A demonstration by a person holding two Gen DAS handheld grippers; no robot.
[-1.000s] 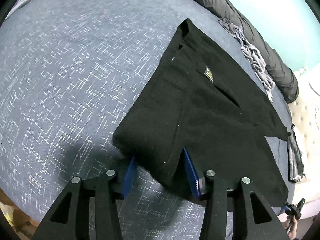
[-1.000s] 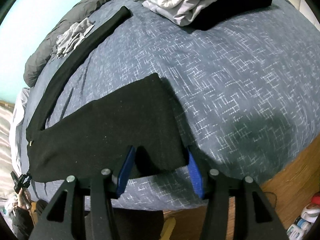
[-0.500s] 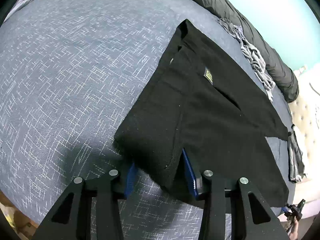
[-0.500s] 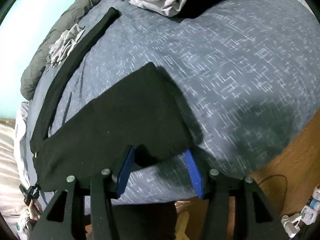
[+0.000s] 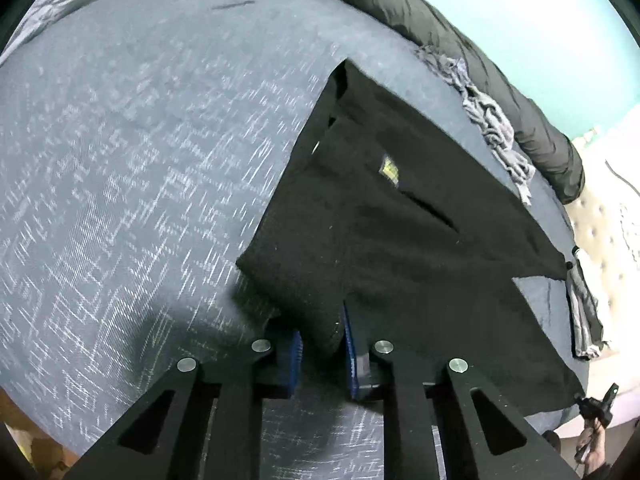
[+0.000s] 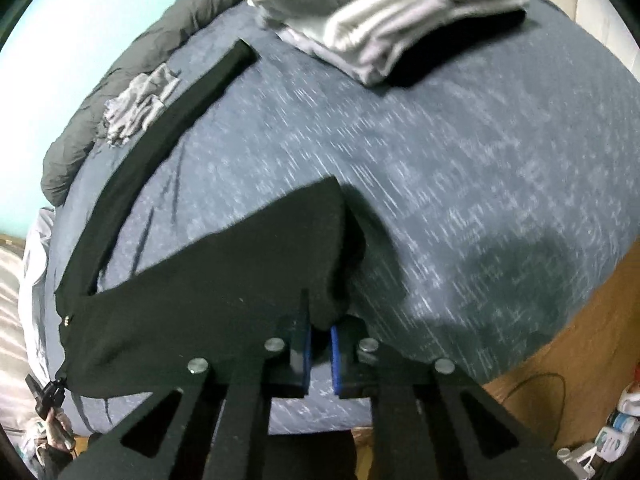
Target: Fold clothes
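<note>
The black trousers (image 5: 400, 248) lay spread on the blue-grey bed (image 5: 140, 160), with one leg (image 6: 160, 136) stretched away toward the far left edge and the other leg running along the near edge. The left gripper (image 5: 320, 354) had just been closing and was clamped on a near corner of the waist end, with cloth bunched between its blue pads (image 5: 349, 344). The right gripper (image 6: 319, 346) had likewise just been closing and was pinched on the hem corner of the near leg, with a fold of fabric standing up between its jaws. Both near corners were therefore secured, and the cloth at the right gripper appeared to be lifting off the bed.

A stack of folded clothes (image 6: 400, 36) sat at the far end of the bed, which suggested part of the load was already finished. A crumpled grey garment (image 6: 138, 100) beside the dark duvet (image 5: 460, 60) remained unfolded. For the trousers, no fold was yet visible; the first fold, probably bringing the near leg over the far one, remained to be made.
</note>
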